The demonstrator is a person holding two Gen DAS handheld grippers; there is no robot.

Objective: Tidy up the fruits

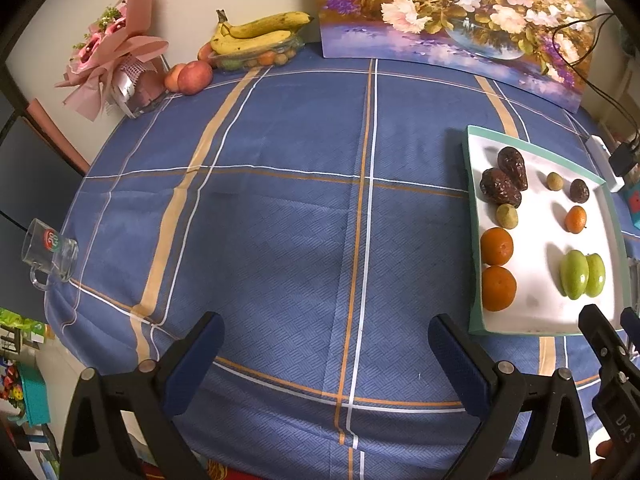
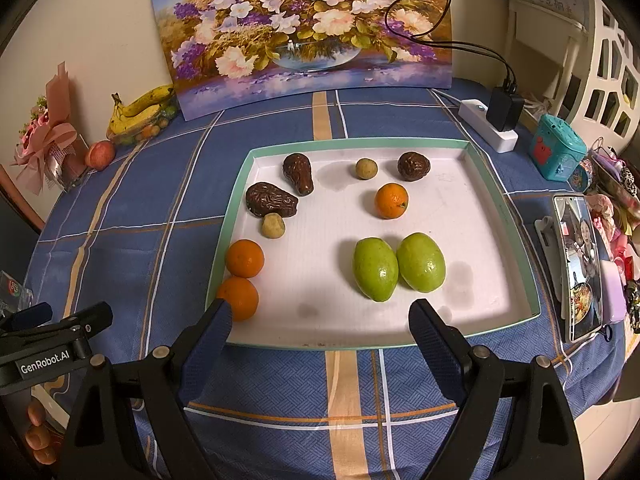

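Left claw (image 1: 326,344) wide open, empty. Right claw (image 2: 320,326) wide open, empty, level alongside.

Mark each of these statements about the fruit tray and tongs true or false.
1. Two green fruits lie side by side in the tray. True.
2. The right tongs grip an orange. False: they are open and empty.
3. Three oranges are in the tray. True.
4. The bananas lie in the tray. False: they rest on a glass dish by the wall.
5. The left tongs are shut. False: open over the tablecloth.
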